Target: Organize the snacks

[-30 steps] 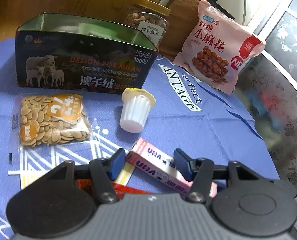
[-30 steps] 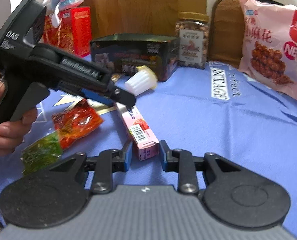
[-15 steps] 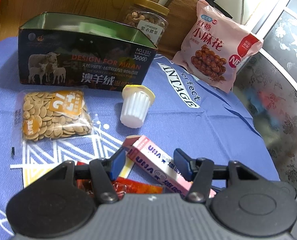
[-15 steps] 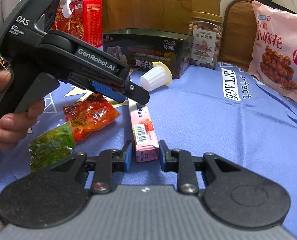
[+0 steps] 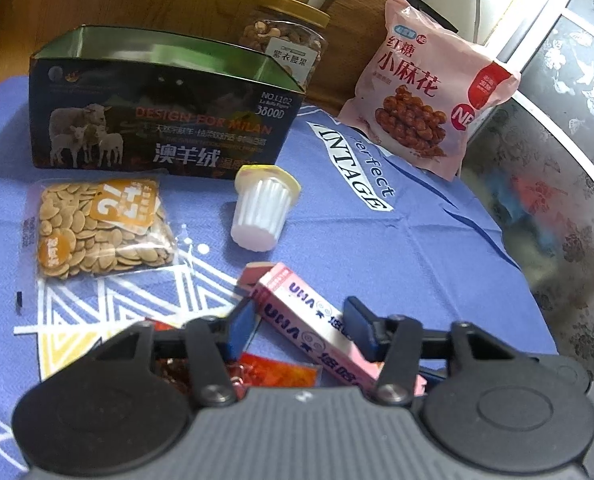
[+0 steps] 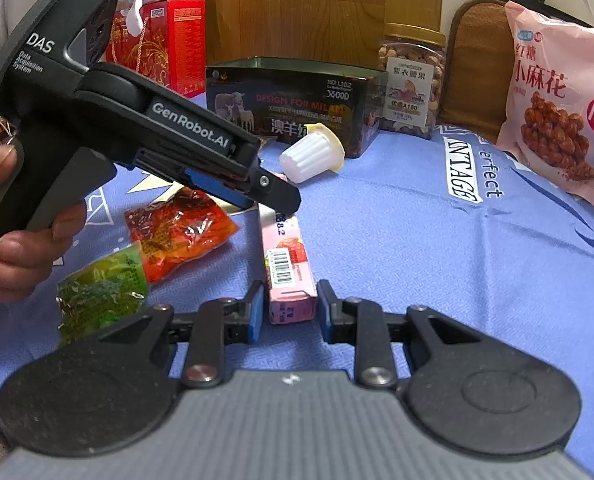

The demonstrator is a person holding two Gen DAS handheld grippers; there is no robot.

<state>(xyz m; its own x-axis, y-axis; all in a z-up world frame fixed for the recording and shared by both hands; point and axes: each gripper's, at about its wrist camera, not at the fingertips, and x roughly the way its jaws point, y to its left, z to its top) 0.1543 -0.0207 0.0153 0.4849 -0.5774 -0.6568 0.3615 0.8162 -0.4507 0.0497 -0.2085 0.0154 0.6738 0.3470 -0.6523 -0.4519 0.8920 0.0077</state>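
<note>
Both tongs straddle the pink box [image 6: 287, 264]: left tongs [image 5: 297, 320] closing on its 12 o'clock end, right tongs [image 6: 289, 310] narrow, seemingly untouching, at 6.

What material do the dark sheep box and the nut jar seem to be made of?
The dark sheep box looks like printed tin: thin walls, a shiny greenish metallic inside. The nut jar seems clear plastic, possibly glass, since the nuts show through; its gold lid looks like plastic.

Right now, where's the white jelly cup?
In the left wrist view the white jelly cup lies tipped on the blue cloth, just in front of the dark sheep tin, right of the seed packet.
</note>
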